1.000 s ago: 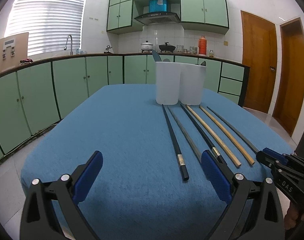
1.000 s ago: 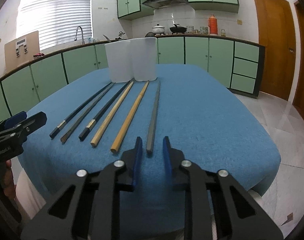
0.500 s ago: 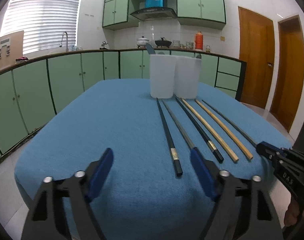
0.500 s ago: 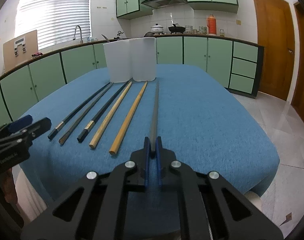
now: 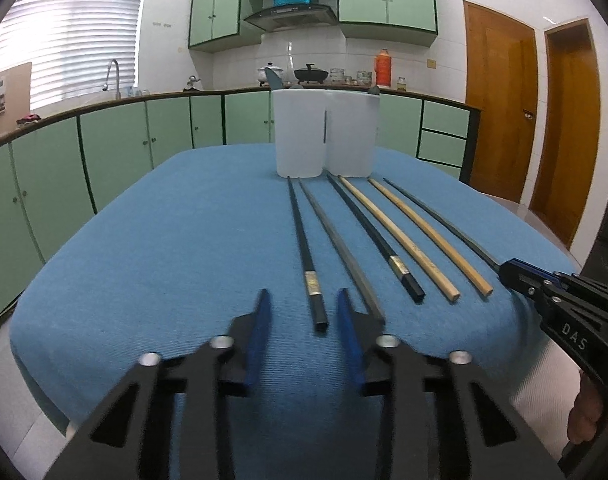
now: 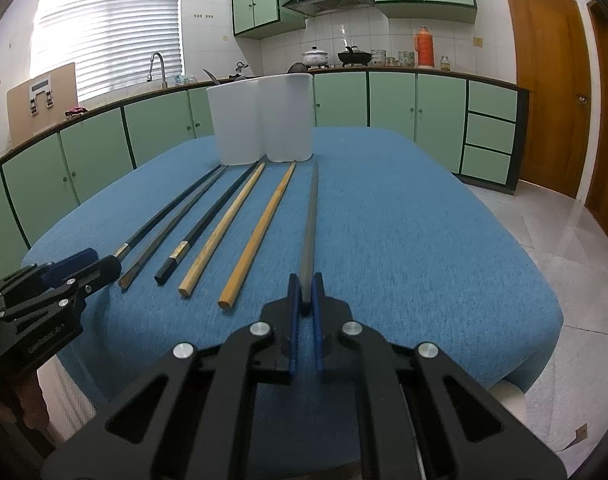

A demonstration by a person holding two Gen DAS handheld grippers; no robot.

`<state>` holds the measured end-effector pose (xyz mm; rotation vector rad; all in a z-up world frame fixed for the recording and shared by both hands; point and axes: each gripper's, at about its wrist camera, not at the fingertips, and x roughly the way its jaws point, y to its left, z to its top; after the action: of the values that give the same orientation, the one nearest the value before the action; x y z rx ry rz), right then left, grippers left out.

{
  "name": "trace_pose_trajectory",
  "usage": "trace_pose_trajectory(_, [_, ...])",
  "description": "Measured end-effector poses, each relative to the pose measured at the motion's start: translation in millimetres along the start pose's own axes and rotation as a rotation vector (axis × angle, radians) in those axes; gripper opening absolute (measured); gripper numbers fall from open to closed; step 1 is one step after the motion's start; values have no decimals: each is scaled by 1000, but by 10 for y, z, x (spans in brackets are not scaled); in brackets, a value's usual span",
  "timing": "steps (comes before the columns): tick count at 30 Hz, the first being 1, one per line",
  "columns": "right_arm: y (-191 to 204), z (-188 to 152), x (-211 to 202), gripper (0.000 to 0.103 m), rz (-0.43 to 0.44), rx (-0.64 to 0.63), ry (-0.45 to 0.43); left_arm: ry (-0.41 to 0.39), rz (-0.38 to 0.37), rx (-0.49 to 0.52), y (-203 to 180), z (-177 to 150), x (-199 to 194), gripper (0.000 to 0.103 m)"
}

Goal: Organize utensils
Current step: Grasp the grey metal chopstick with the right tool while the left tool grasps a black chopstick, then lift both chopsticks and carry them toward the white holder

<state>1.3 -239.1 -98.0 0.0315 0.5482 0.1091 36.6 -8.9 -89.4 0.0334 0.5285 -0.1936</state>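
Observation:
Several chopsticks lie side by side on the blue tablecloth (image 5: 184, 240), pointing at two white holders (image 5: 323, 136). My left gripper (image 5: 304, 312) is open, its jaws on either side of the near end of the leftmost black chopstick (image 5: 304, 248). My right gripper (image 6: 305, 288) is shut on the near end of the rightmost grey chopstick (image 6: 309, 216), which still lies along the cloth. Between them lie a grey chopstick (image 5: 343, 248), a black one (image 5: 375, 240) and two wooden ones (image 6: 232, 220). The right gripper also shows in the left wrist view (image 5: 507, 272).
The white holders (image 6: 264, 120) stand at the far end of the table, with dark utensil tips showing above the rims. Green cabinets and a counter run around the room. The table's near edge lies just under both grippers.
My left gripper has narrowed and moved right to straddle the leftmost black chopstick. My right gripper has closed on the grey chopstick's near end.

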Motion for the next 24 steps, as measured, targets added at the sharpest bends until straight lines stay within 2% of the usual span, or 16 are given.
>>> trace_pose_trajectory(2, [-8,-3,3,6,3,4,-2,1,-9,13,-35,3,10,11])
trace_pose_trajectory(3, [-14,-6,3,6,4,4,-3,1,-7,15,-44,1,9,9])
trace_pose_trajectory(13, [-38,-1,-5,5,10,6,-7,-2,13,21,-43,62,-47,7])
trace_pose_trajectory(20, [-91,184,-189,5,7,-10,-56,-71,31,23,33,255,-268,7])
trace_pose_trajectory(24, [-145,403,-337,5,10,-17,-102,-141,38,22,71,471,-463,6])
